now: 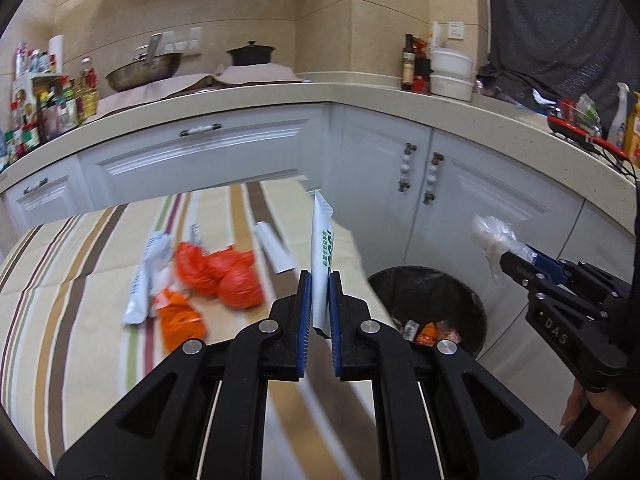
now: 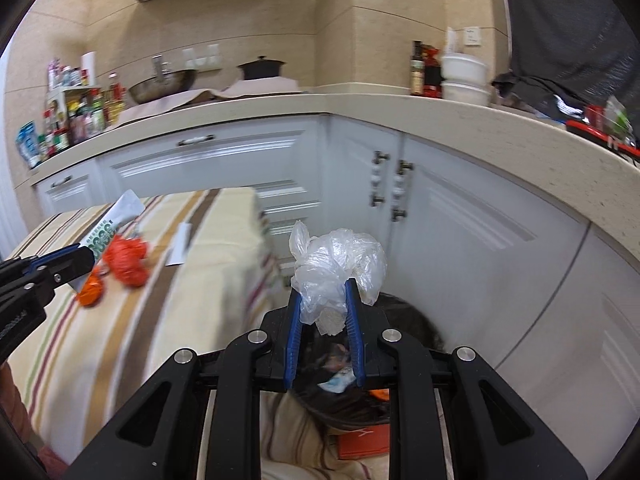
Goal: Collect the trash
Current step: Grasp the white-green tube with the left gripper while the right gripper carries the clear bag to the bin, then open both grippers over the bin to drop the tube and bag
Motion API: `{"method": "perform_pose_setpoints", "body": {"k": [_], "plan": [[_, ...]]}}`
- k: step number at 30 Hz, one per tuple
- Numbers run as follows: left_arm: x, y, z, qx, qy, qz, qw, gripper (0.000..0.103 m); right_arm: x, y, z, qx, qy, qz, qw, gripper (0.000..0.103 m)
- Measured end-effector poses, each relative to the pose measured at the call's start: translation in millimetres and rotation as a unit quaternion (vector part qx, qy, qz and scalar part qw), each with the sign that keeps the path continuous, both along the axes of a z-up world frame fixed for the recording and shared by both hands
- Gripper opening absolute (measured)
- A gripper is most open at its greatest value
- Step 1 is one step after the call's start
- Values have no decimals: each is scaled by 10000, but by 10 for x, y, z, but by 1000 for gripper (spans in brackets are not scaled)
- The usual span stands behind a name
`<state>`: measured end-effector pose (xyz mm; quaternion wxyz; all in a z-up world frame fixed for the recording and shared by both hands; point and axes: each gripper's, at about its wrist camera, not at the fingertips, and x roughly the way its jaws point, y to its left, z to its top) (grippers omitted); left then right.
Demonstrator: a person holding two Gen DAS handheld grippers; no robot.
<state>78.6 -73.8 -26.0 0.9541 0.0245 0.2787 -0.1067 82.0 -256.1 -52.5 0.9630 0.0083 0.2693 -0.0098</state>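
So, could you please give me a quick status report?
Left gripper shut on white sachet. Right gripper shut on clear plastic bag, above bin. Orange bags remain on table. Path clear.

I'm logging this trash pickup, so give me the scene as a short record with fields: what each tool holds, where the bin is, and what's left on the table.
left tool: shut on white tube, held upright
right tool: shut on clear plastic bag, over the bin
trash bin: black liner, on the floor by the cabinets, trash already inside
striped tablecloth: orange bags, white wrapper, second white tube
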Motion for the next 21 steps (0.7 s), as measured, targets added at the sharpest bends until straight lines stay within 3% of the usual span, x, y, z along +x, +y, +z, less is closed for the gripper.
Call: {"method": "perform_pose_setpoints", "body": {"k": [11,13,14,15,16,21], "plan": [[497,-865,-165,419,183,-629,9970,9,318,-492,-211,141,114,-344,9992,22],[606,-996,-209,556,227,-647,9961,13,419,-564,-276,202,126,-348,9991,29],[673,-1060,-248,626,280,-656,9955,23,460,-593,-304,218,133,-381,9989,33],[720,-1094,-266,662,316,-642,9952,41,494,-624,-340,240,141,-438,9987,40],[756,-1114,-282,662,331,-619,9953,47,516,-651,-371,275,147,-476,9984,44],[796,-1036,-253,553,320,-513,9966,50,482,-689,-377,348,144,-559,9977,48]]}}
